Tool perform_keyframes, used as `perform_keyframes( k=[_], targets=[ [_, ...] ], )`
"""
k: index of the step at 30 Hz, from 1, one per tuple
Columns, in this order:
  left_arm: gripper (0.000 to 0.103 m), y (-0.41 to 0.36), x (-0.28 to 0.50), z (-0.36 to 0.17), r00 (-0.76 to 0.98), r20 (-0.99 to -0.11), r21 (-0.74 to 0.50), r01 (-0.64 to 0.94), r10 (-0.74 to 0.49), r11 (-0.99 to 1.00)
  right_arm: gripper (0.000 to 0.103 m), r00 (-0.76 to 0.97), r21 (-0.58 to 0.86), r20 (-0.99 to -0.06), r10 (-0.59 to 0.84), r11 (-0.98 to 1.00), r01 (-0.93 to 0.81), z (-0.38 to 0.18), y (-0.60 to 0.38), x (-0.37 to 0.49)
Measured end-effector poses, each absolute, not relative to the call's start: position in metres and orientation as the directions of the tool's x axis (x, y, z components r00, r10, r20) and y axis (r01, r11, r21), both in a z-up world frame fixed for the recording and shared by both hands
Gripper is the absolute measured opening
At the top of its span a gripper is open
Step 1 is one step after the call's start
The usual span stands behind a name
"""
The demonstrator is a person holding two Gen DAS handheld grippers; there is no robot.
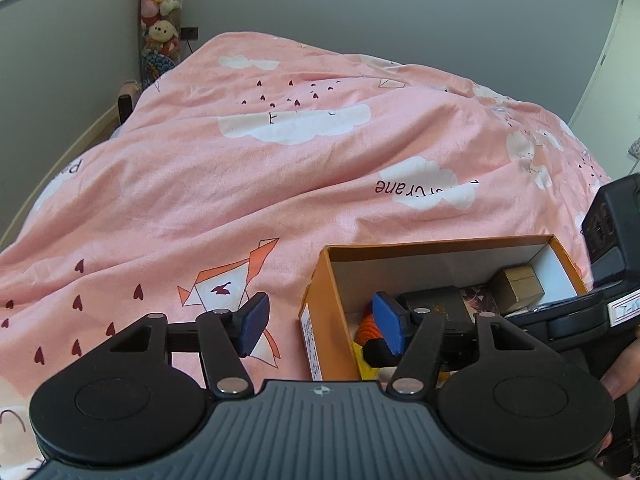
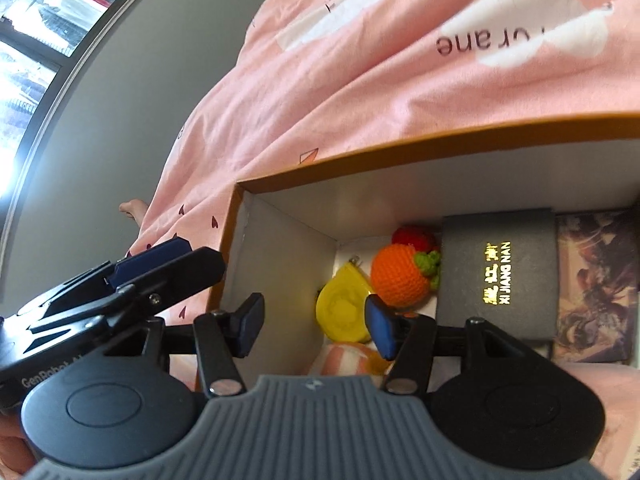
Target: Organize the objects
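An orange cardboard box (image 1: 322,332) (image 2: 360,156) sits on a pink bedspread. Inside it lie a black case with gold lettering (image 2: 498,276) (image 1: 438,304), a crocheted orange fruit (image 2: 400,276), a red crocheted item (image 2: 414,238), a yellow round item (image 2: 342,312), a pink striped item (image 2: 348,360), a printed card (image 2: 596,284) and a small brown box (image 1: 518,286). My left gripper (image 1: 320,330) is open and empty, straddling the box's left wall. My right gripper (image 2: 316,326) is open and empty, over the box's left end.
The pink bedspread (image 1: 240,184) with cloud prints covers the bed around the box. Grey walls, a strip of plush toys (image 1: 162,12) and a window (image 2: 36,40) lie beyond. The left gripper shows in the right wrist view (image 2: 132,276).
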State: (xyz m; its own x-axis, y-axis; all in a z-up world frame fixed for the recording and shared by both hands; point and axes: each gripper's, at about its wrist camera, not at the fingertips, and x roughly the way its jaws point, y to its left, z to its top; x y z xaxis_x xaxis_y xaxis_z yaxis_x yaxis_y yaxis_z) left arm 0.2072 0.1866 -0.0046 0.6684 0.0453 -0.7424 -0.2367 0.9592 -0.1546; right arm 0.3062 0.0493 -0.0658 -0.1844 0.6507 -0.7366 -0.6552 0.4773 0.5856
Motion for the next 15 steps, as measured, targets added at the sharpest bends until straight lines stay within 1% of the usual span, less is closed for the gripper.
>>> perform_keyframes(
  k=[4, 7, 9, 11, 13, 15],
  targets=[
    [0.072, 0.172, 0.197, 0.007, 0.684, -0.727, -0.136, -0.228, 0.059, 0.964, 0.058, -0.124, 0.525, -0.748, 0.653, 0.467, -0.711, -0.045, 0.032, 0.296],
    [0.076, 0.156, 0.185, 0.019, 0.714, -0.697, -0.134, -0.223, 0.067, 0.966, 0.058, -0.067, 0.471, -0.75, 0.658, 0.461, -0.752, -0.023, 0.015, 0.289],
    [0.079, 0.142, 0.177, 0.027, 0.738, -0.67, -0.129, -0.223, 0.082, 0.966, 0.06, -0.013, 0.421, -0.749, 0.663, 0.461, -0.781, -0.01, 0.0, 0.283],
    [0.083, 0.127, 0.167, 0.034, 0.766, -0.636, -0.126, -0.227, 0.097, 0.966, 0.064, 0.053, 0.361, -0.742, 0.668, 0.465, -0.809, 0.002, -0.018, 0.276],
    [0.084, 0.111, 0.158, 0.038, 0.786, -0.607, -0.112, -0.23, 0.117, 0.967, 0.068, 0.128, 0.295, -0.727, 0.674, 0.475, -0.829, 0.013, -0.039, 0.27],
    [0.085, 0.096, 0.147, 0.04, 0.807, -0.576, -0.103, -0.228, 0.129, 0.968, 0.069, 0.199, 0.242, -0.708, 0.678, 0.498, -0.833, 0.021, -0.062, 0.264]
  ],
)
